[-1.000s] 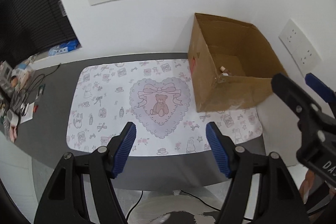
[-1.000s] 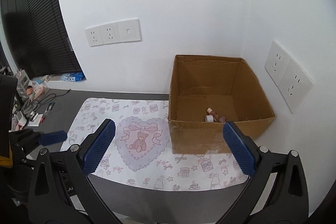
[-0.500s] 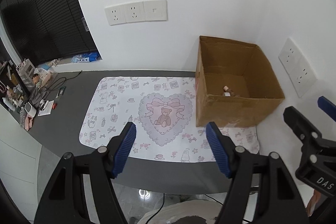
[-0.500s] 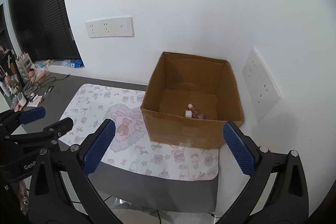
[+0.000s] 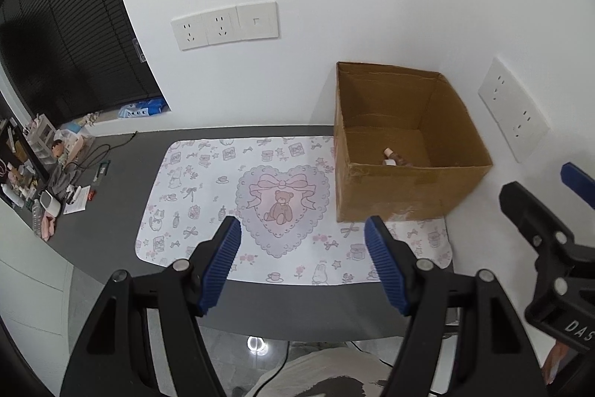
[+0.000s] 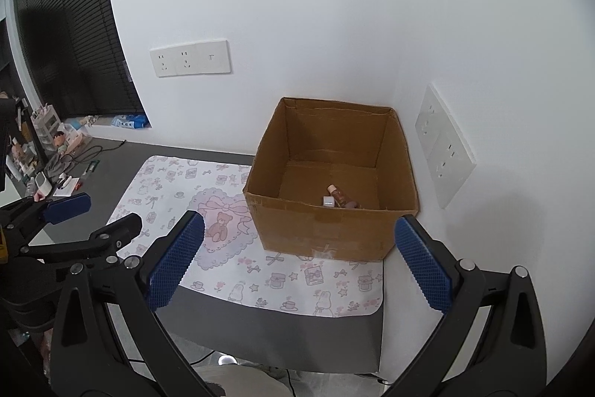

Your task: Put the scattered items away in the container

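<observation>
Nearest the lenses, the left gripper (image 5: 301,266) and the right gripper (image 6: 297,266) both stand with jaws apart and nothing between the blue pads. Over the last second both have drawn back and risen from the table: the patterned mat (image 5: 208,196) with its teddy-bear heart, which filled the earlier views, now sits smaller, with the dark table edge (image 5: 297,307) and floor showing below it. That retreat, together with a mat bare of loose items, suggests the tidying is finished or nearly so. Beyond the mat, the cardboard box (image 6: 327,229) stands in the corner against the white wall, and the gathered things lie at the bottom near its front wall. The right wrist view looks further down into the box and shows a small brown bottle (image 6: 340,197) beside a small white cube (image 6: 327,201); the left wrist view catches only their tops over the rim. The left view alone shows the desk clutter (image 5: 55,181) at the far left more fully.
</observation>
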